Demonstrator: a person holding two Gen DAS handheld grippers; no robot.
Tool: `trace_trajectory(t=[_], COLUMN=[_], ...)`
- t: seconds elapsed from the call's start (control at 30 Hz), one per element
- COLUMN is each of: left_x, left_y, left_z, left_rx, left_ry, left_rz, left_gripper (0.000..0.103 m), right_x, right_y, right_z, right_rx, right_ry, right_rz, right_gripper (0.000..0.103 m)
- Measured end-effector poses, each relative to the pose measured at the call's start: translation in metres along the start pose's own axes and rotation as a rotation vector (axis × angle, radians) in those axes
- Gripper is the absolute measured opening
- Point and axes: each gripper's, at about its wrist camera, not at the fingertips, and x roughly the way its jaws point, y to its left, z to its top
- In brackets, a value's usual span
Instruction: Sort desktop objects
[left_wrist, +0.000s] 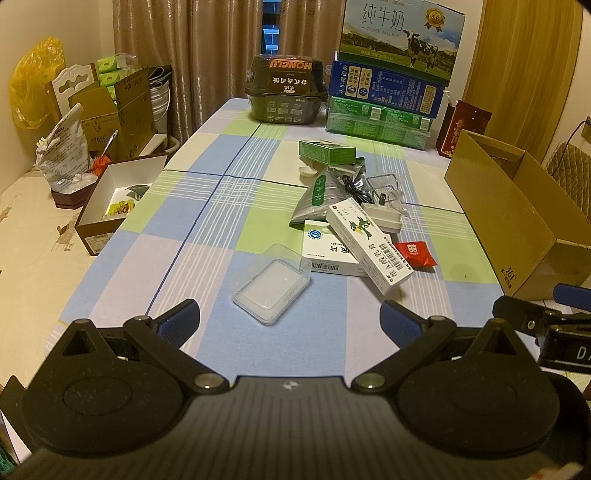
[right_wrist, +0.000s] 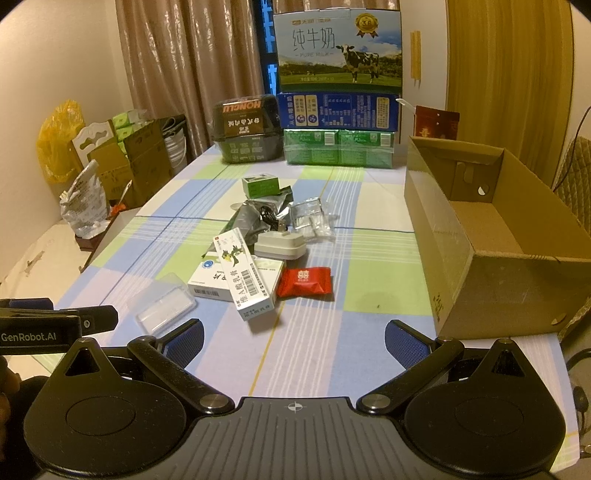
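Both the left gripper (left_wrist: 290, 317) and right gripper (right_wrist: 294, 339) share one build: black linkage arms with silver pivot pins, round black side housings, blue textured finger pads (right_wrist: 404, 345), ribbed grey centre plate. "GenRobot.AI" marks the side of the left one.

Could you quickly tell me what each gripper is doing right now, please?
Left gripper: open, holding nothing, behind the clear plastic case.
Right gripper: open, holding nothing, over the tablecloth.

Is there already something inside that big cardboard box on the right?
No, the cardboard box shows only its bare brown floor, while the small items lie on the tablecloth.
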Motion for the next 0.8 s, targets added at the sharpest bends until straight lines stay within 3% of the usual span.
trace_trajectory(t=[0.8], left_x=[0.0004], left_y=[0.0006], left_z=[0.0], left_rx=[-0.003], left_ry=[0.001], left_rz=[0.0], left_gripper=[0.102], right_x=[-0.0043], right_y=[0.0025], right_z=[-0.0011], right_rx=[-0.002], right_ry=[0.002], right_rz=[0.0], right_gripper=[0.101])
